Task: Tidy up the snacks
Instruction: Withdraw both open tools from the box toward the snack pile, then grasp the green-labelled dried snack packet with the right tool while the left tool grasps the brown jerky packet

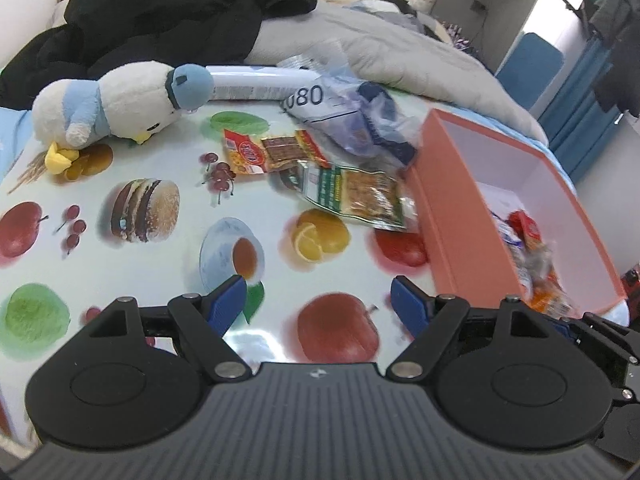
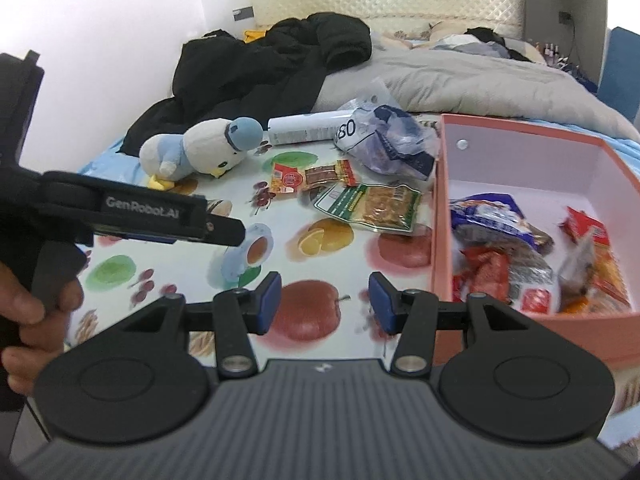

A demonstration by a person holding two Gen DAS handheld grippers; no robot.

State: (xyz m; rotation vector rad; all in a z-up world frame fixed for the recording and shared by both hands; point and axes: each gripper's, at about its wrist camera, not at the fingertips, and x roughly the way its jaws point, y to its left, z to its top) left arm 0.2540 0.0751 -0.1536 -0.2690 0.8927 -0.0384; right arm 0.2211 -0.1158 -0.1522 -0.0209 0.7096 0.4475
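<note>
Snacks (image 2: 520,264) fill the pink box (image 2: 440,240); left tongs (image 1: 318,304) wide, right tongs (image 2: 324,304) narrower, both empty

A plush bird (image 2: 200,152) is lying on its side on the table (image 2: 168,280), whose cloth is showing printed fruit and a burger. Behind it a black jacket (image 2: 256,76) is sprawling over a grey duvet (image 2: 460,80) on the bed. A white tube (image 2: 300,128) is lying beside the plush bird's head.
</note>
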